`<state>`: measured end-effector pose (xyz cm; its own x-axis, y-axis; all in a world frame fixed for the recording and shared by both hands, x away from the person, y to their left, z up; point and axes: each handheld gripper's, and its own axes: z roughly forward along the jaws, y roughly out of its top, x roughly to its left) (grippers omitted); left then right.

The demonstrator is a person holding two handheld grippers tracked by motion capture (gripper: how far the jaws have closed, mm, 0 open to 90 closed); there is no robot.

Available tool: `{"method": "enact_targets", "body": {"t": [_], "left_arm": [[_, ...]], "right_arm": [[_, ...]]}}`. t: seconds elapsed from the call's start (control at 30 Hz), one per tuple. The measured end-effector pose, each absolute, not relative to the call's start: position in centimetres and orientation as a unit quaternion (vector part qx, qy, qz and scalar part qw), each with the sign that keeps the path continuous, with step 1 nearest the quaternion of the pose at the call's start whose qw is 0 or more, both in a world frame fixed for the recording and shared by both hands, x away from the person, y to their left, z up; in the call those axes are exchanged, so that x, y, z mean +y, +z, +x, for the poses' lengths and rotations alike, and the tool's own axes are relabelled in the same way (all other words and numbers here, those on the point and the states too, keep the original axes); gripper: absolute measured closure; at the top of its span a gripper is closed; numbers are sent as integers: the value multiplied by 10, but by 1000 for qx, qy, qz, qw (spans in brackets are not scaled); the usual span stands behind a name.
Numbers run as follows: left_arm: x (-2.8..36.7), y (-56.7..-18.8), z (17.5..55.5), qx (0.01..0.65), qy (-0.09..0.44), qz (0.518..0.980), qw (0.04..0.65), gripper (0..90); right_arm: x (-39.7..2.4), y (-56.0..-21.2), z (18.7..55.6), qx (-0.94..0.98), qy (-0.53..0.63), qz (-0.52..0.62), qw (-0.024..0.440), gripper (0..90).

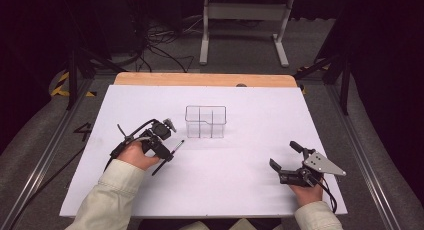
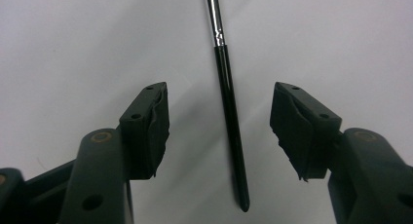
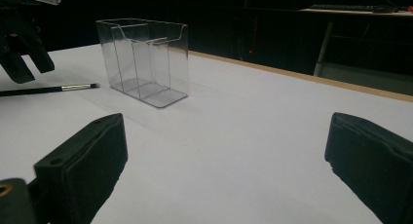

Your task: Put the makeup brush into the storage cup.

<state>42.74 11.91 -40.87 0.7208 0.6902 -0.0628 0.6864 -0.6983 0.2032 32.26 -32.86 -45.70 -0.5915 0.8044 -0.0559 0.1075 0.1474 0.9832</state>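
Observation:
A thin black brush with a silver ferrule (image 1: pixel 170 154) lies flat on the white table, left of centre. My left gripper (image 1: pixel 162 151) hovers right over it, open; in the left gripper view the brush handle (image 2: pixel 233 136) runs between the two spread pads without touching either. A clear plastic organiser box (image 1: pixel 205 121) with compartments stands upright and empty at mid-table; the right gripper view has this box (image 3: pixel 143 58) at upper left, with the brush (image 3: pixel 48 89) lying beside it. My right gripper (image 1: pixel 286 162) rests open near the front right, nothing between its jaws.
The white sheet (image 1: pixel 260 115) covers the table, with a wooden edge strip (image 1: pixel 205 79) at the far side. Beyond it are a white frame stand (image 1: pixel 245 25) and cables on the floor. Metal rails run along both table sides.

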Motion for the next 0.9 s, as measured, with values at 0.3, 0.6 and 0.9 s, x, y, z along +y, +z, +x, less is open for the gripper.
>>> {"method": "enact_targets", "body": {"t": [0.3, 0.6, 0.9], "left_arm": [[116, -416, 430, 373, -10, 923, 95, 482], [114, -421, 432, 372, -21, 924, 89, 569], [113, -423, 433, 380, -17, 922, 75, 675]], "right_arm": [[-329, -457, 323, 692, 565, 328, 307, 23], [-329, -457, 323, 694, 565, 328, 304, 23], [-329, -457, 323, 695, 565, 326, 303, 24]]}}
